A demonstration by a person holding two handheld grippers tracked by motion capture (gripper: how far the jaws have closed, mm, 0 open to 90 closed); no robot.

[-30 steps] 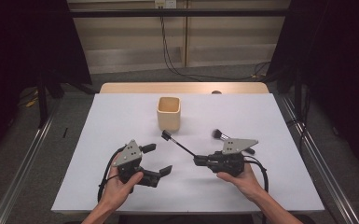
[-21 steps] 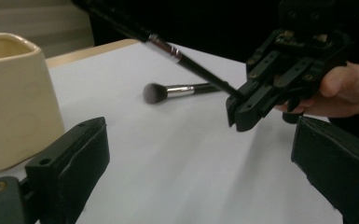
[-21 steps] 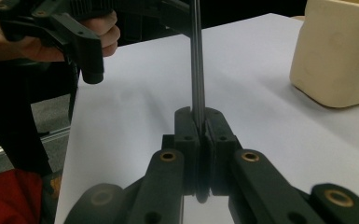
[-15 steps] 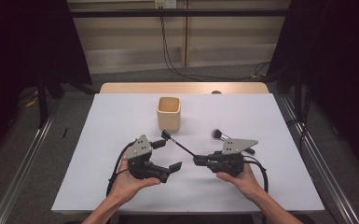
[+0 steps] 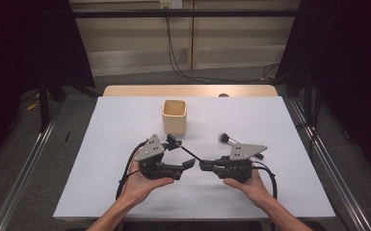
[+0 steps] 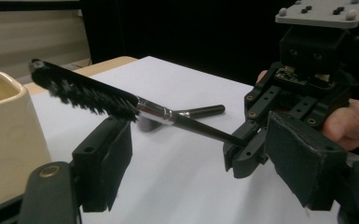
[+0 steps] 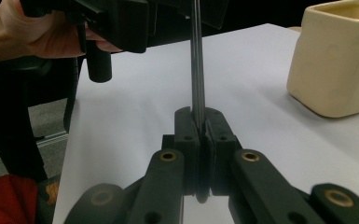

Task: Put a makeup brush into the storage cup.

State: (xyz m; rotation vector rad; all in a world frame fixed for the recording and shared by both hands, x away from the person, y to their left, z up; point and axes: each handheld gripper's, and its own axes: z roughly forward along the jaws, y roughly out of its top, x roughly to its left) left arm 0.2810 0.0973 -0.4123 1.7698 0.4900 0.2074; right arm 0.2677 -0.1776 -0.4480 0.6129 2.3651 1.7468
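Note:
My right gripper is shut on the tail end of a thin black brush. The brush slants up and away toward its bristled head. My left gripper stands open facing the right one, jaws wide, and the brush shaft runs across the gap between them, just above the left jaw. I cannot tell whether it touches. In the left gripper view the right gripper grips the handle tip. A cream cup stands upright behind the brush head.
A second brush lies flat on the white table, behind the right gripper. A person's hands hold both grippers near the front edge. Cables trail from each gripper.
My left gripper has moved right, toward the right gripper, until its open jaws straddle the held brush. The right gripper and brush have stayed put.

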